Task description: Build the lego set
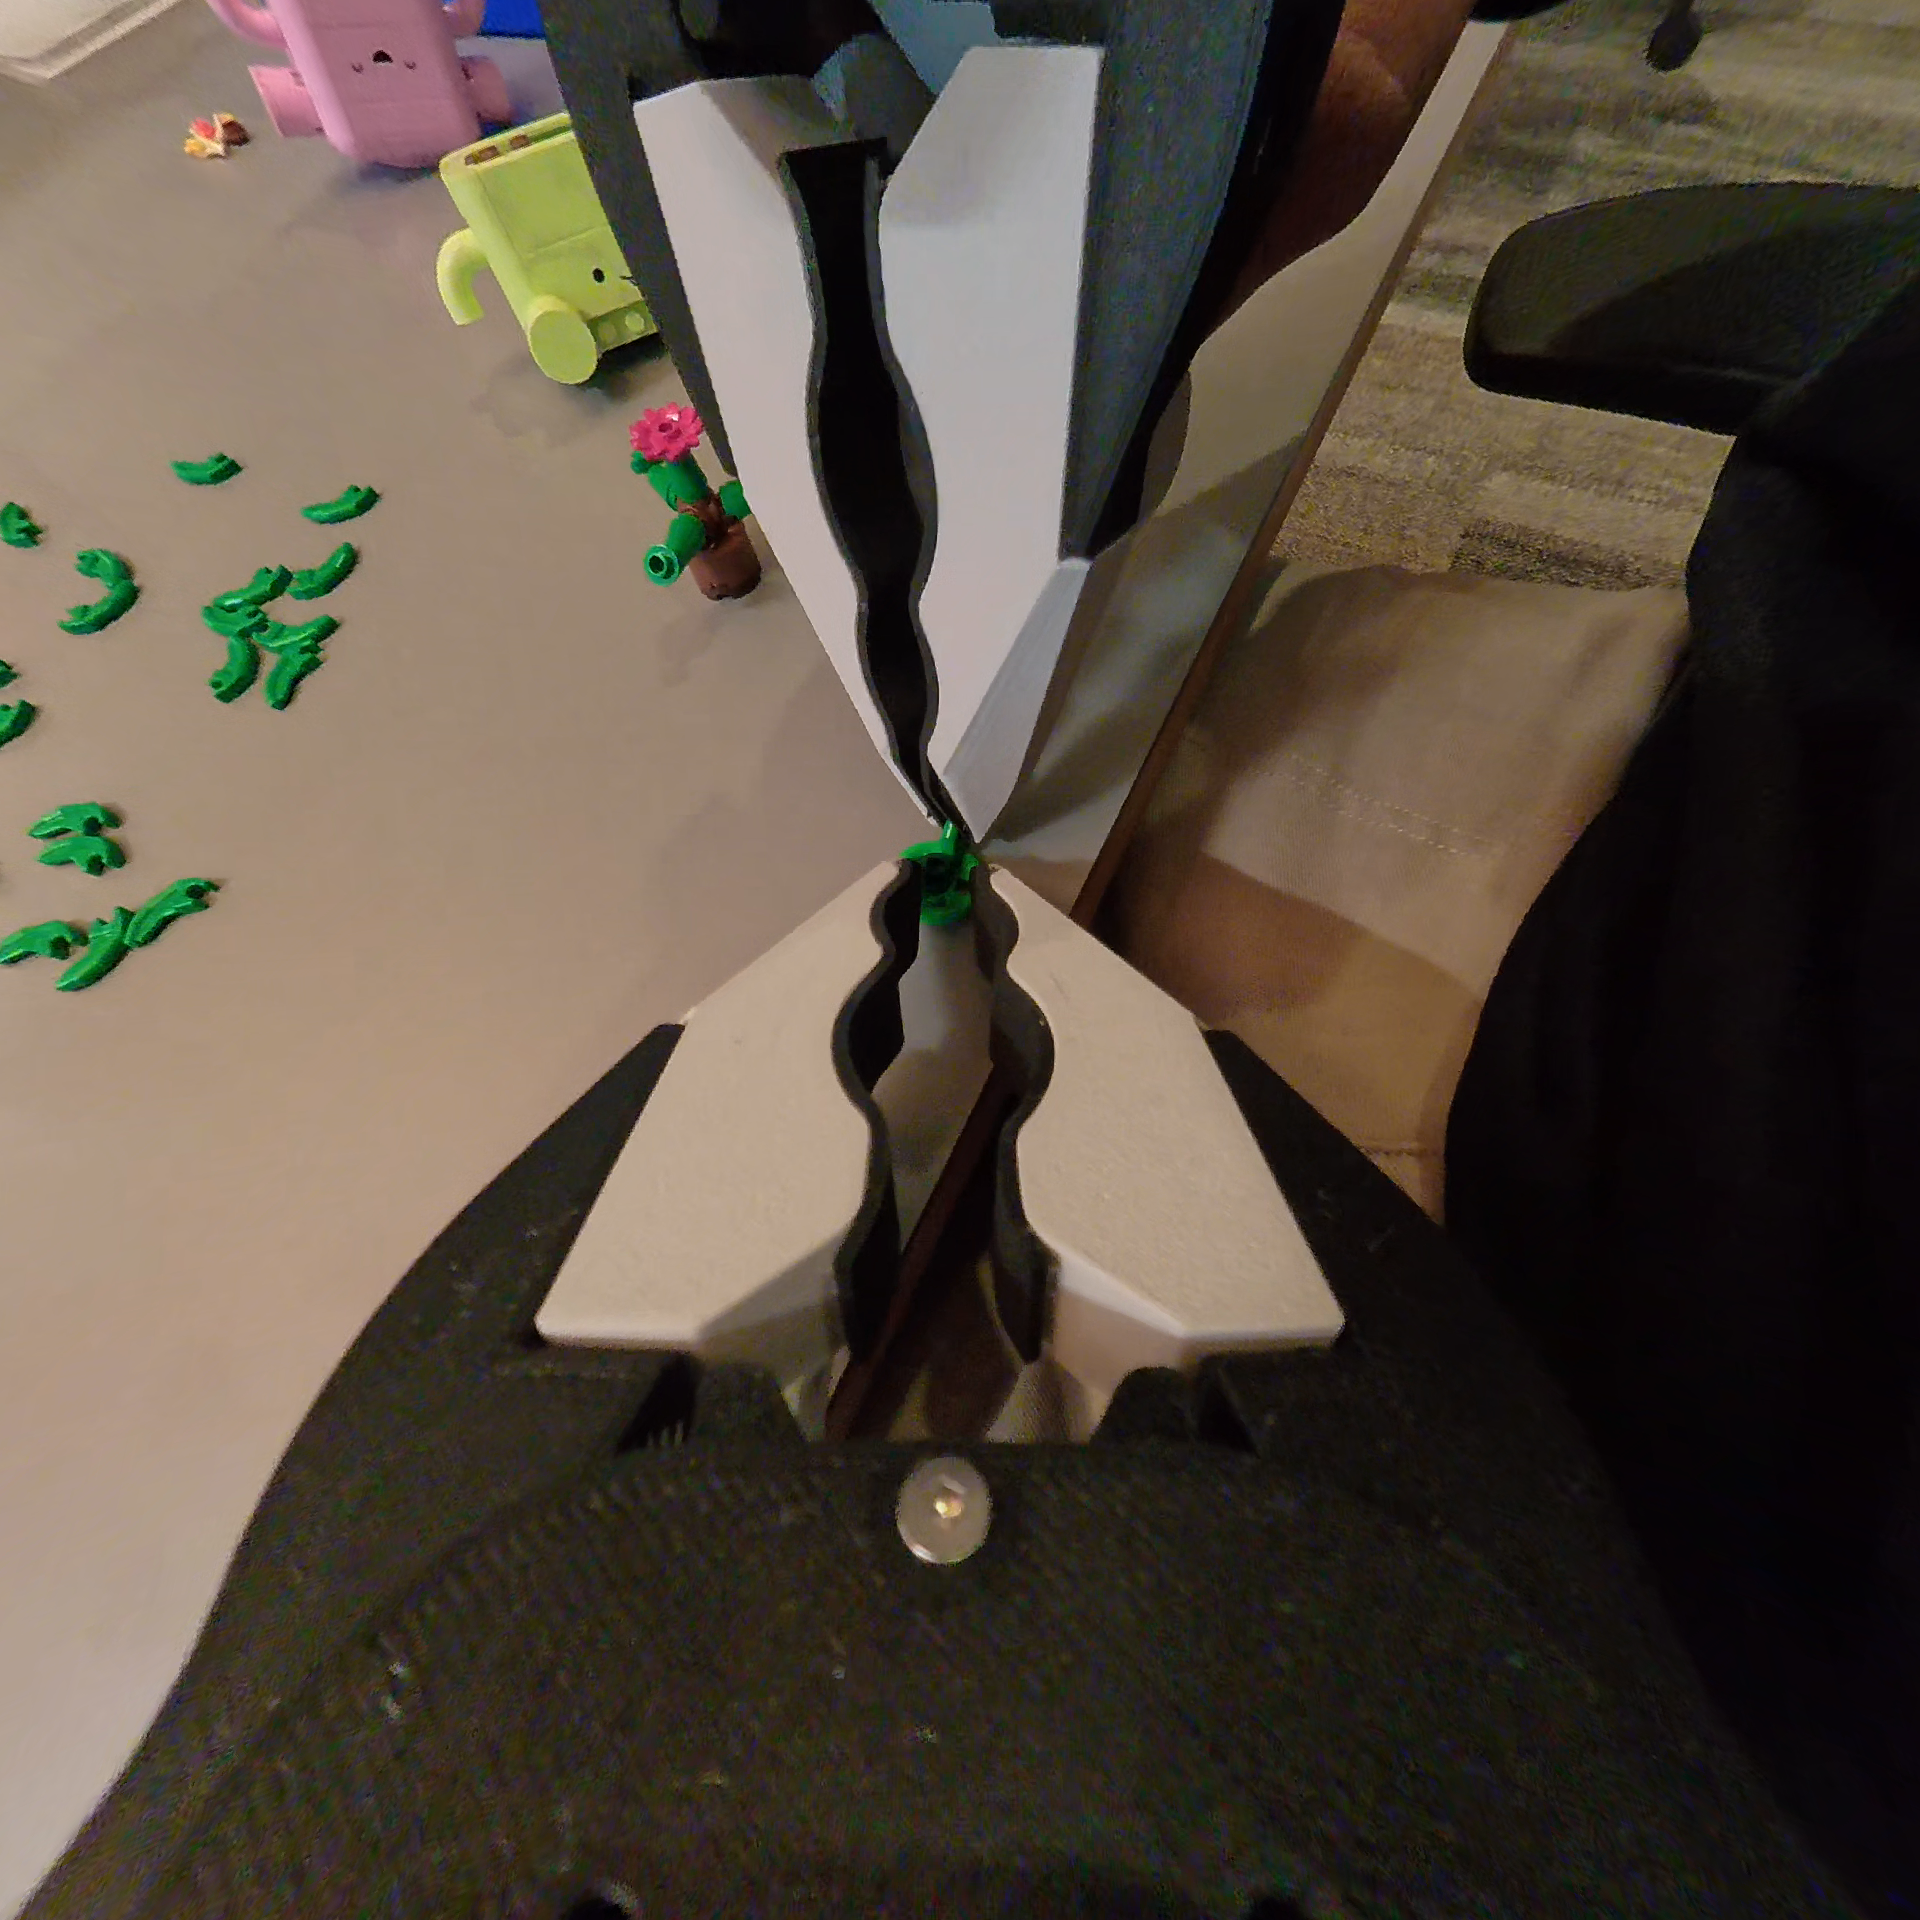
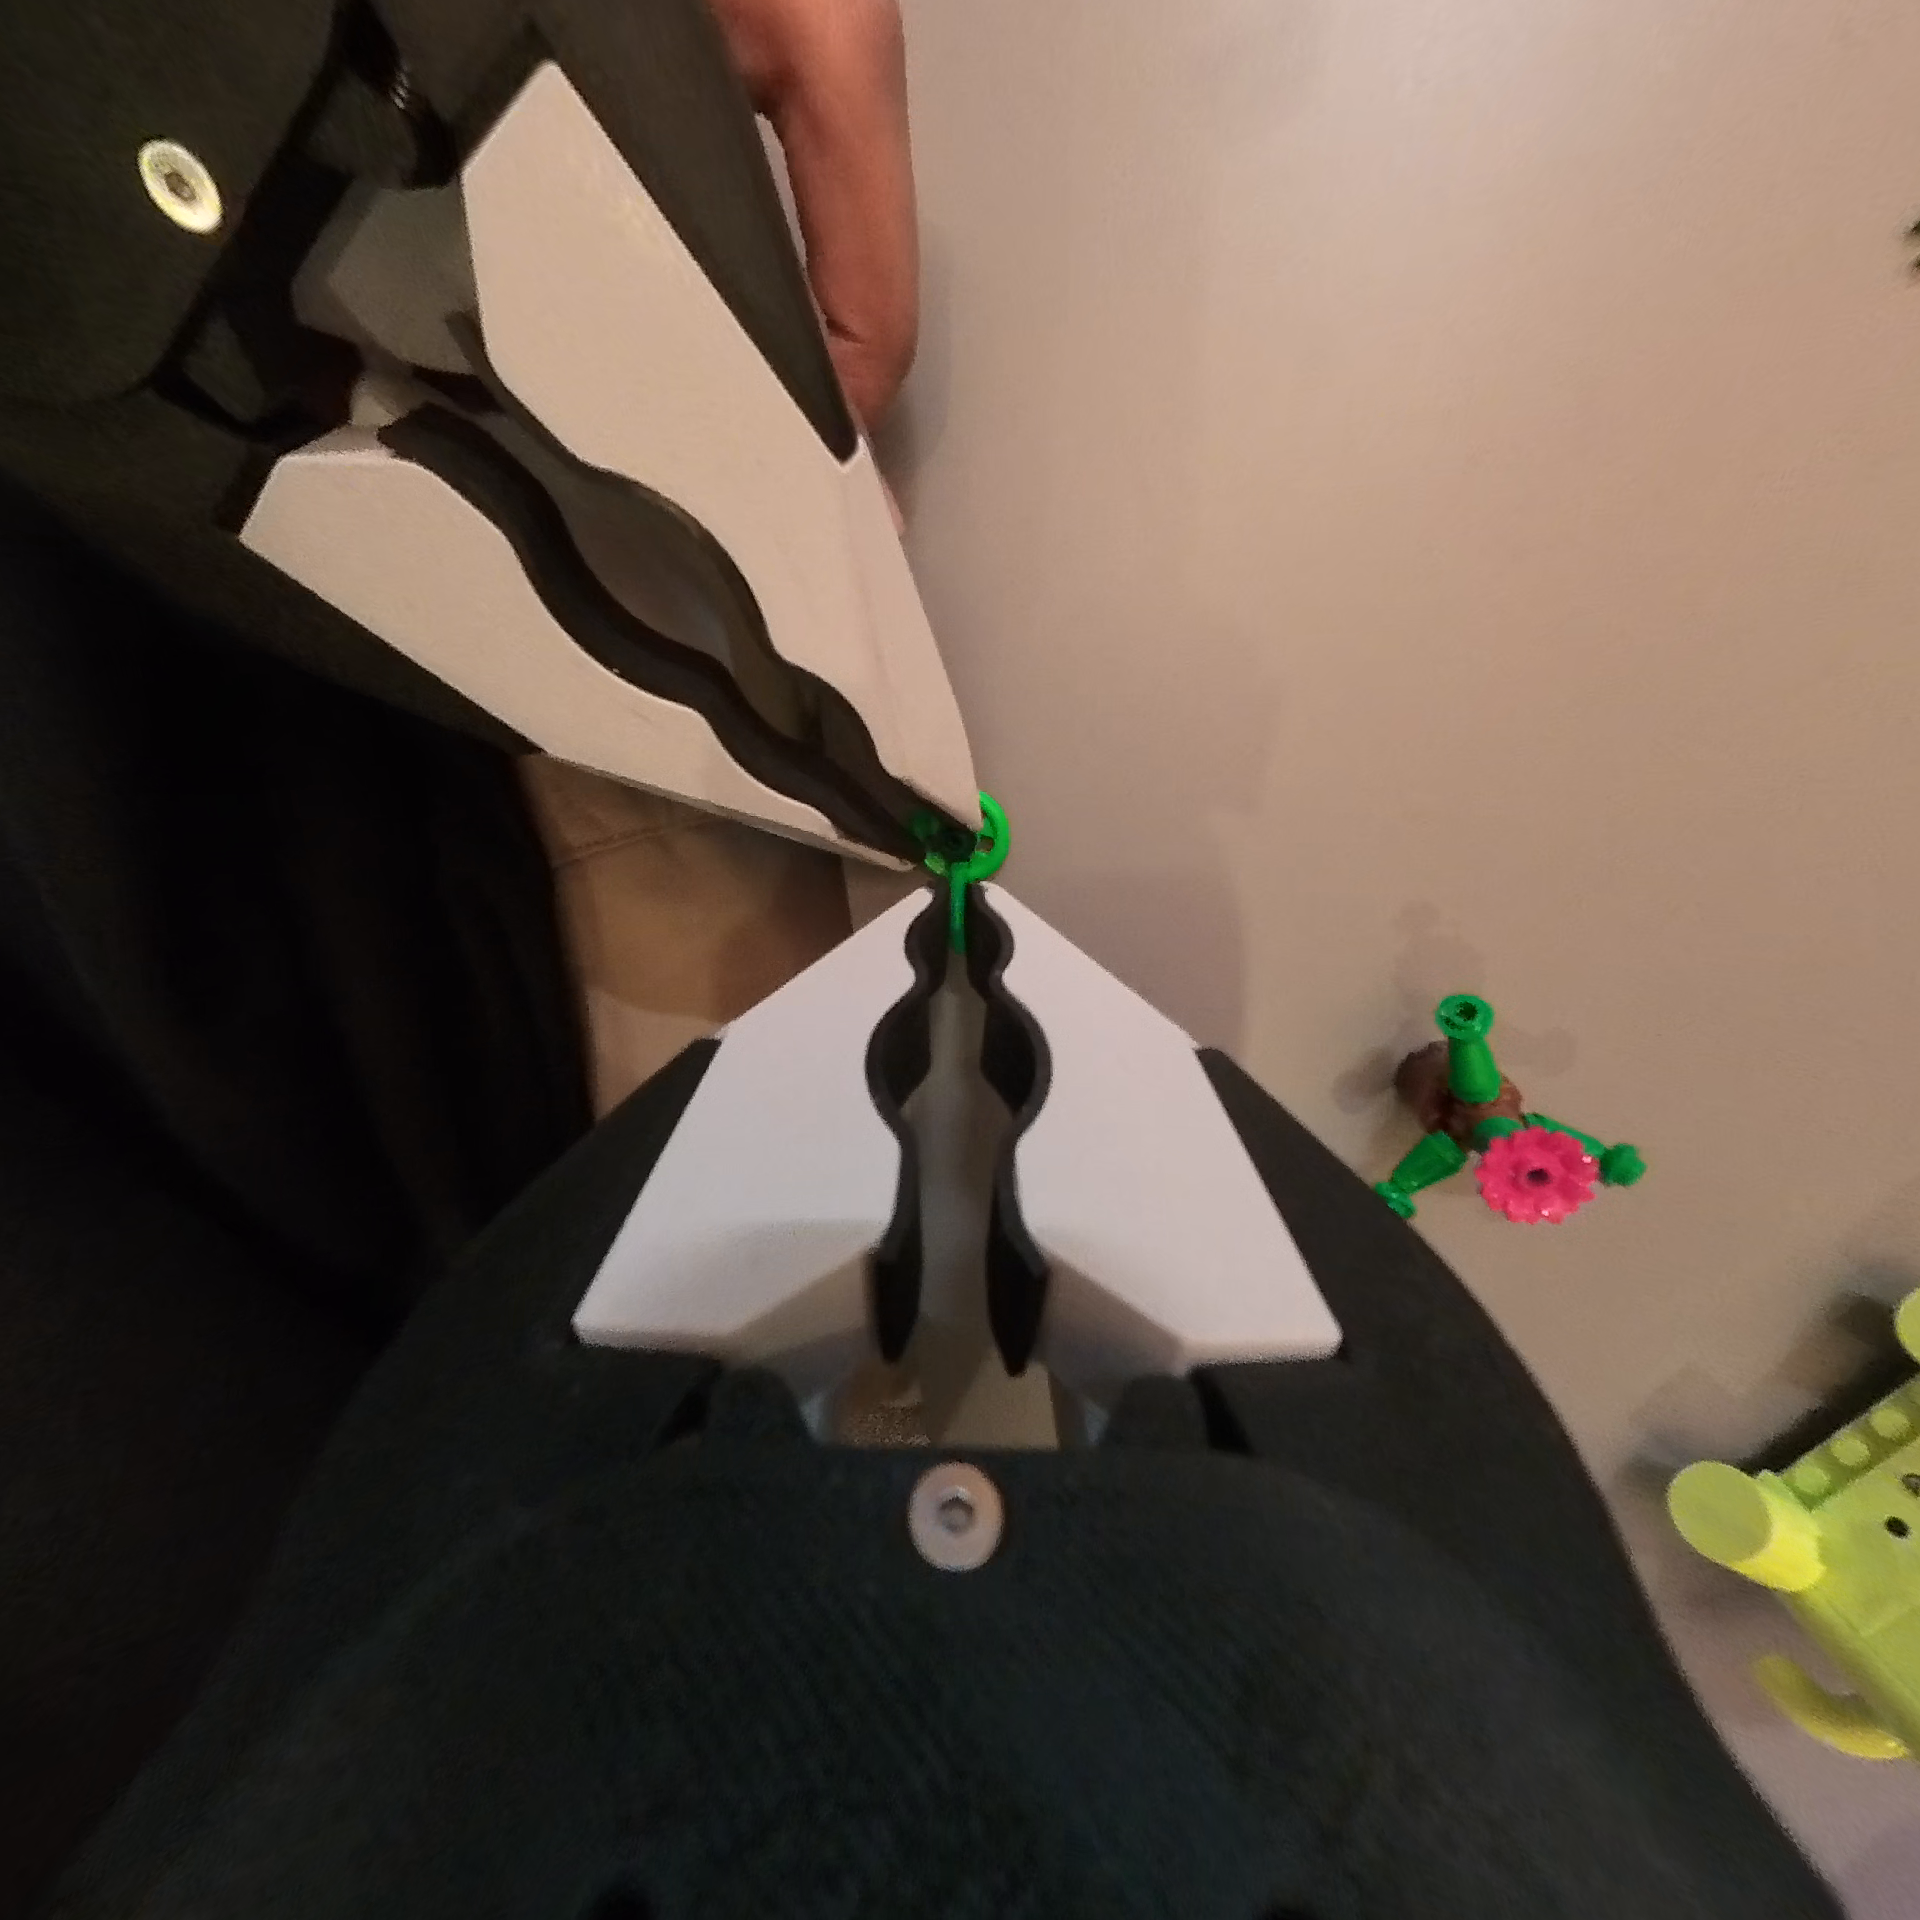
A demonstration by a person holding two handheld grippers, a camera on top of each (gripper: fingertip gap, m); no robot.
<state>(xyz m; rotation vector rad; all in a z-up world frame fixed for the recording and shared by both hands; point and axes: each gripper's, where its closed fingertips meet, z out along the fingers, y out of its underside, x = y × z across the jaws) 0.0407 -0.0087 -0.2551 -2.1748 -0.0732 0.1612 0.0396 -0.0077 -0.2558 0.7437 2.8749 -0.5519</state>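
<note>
My left gripper [image 1: 940,883] is shut on a small green lego piece [image 1: 940,891]. My right gripper [image 1: 943,816] comes in from the top of the left wrist view and meets it tip to tip. In the right wrist view my right gripper [image 2: 956,902] is shut on a thin green piece [image 2: 961,925]. There my left gripper [image 2: 925,844] comes from the upper left, holding a round green piece [image 2: 985,831]. The two pieces touch at the tips, by the table's edge. A small built plant [image 1: 691,509] with a pink flower [image 2: 1527,1174] stands on the table.
Several loose green leaf pieces [image 1: 265,623] lie at the left of the grey table [image 1: 416,1091]. A lime block figure [image 1: 540,249] and a pink one [image 1: 384,73] stand at the back. A black chair armrest [image 1: 1662,301] and a lap in beige trousers [image 1: 1403,831] are to the right. The tips of both grippers are at nearly the same place.
</note>
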